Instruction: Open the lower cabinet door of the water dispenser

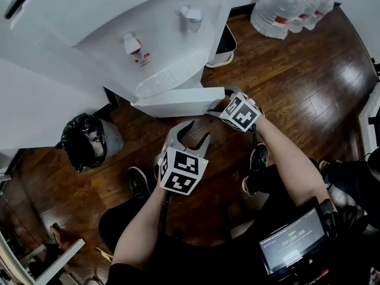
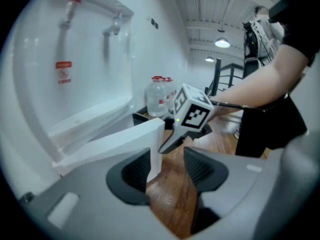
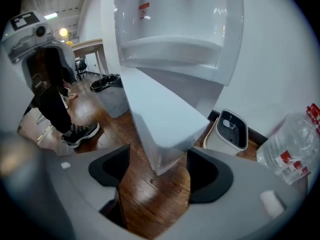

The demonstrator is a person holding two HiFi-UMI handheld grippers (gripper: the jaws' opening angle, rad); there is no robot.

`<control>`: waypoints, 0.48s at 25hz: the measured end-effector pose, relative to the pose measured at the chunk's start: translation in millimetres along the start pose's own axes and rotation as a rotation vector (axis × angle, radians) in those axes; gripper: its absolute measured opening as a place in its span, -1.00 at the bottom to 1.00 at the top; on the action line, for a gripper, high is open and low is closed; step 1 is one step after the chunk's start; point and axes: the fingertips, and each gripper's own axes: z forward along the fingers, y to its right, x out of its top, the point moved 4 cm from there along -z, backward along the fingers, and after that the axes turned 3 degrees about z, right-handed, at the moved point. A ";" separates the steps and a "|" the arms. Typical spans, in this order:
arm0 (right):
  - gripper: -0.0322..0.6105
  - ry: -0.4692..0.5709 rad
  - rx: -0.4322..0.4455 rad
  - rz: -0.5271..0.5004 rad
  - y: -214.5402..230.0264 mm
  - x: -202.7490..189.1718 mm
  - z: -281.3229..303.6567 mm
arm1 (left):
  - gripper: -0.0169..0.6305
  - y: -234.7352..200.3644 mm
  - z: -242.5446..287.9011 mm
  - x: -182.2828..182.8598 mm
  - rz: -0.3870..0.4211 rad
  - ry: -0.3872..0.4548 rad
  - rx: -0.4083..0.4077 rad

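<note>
The white water dispenser (image 1: 119,34) stands at the upper left of the head view. Its lower cabinet door (image 1: 178,103) stands swung out over the wooden floor. My right gripper (image 1: 221,101) is at the door's free end. In the right gripper view the door's corner (image 3: 160,114) sits between the jaws of that gripper (image 3: 157,171); it lies against the right pad, with a gap at the left pad. My left gripper (image 1: 195,136) hangs open in front of the door, apart from it, with nothing in its jaws (image 2: 167,166). The door's edge (image 2: 115,144) shows beyond its left pad.
A bin with a black bag (image 1: 86,141) stands left of the dispenser. A small white bin (image 1: 224,46) and several large water bottles (image 1: 291,5) stand beyond it on the right. My shoes (image 1: 139,183) and a screen device (image 1: 294,239) are below.
</note>
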 end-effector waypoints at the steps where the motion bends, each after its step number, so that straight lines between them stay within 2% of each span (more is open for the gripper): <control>1: 0.20 0.002 -0.003 0.004 -4.9 -2.9 -2.5 | -0.25 -4.3 -6.7 -3.8 -0.047 0.013 0.025; 4: 0.10 0.011 -0.021 0.034 -18.7 -9.4 -7.7 | -0.26 -13.2 -30.0 -10.0 -0.169 0.064 0.089; 7: 0.07 0.030 -0.024 0.069 -40.1 -10.8 -13.5 | -0.28 -5.2 -53.8 -12.2 -0.252 0.108 0.101; 12: -0.05 0.059 -0.016 0.014 -87.1 -8.8 -23.3 | -0.29 20.0 -83.4 -21.6 -0.267 0.139 0.087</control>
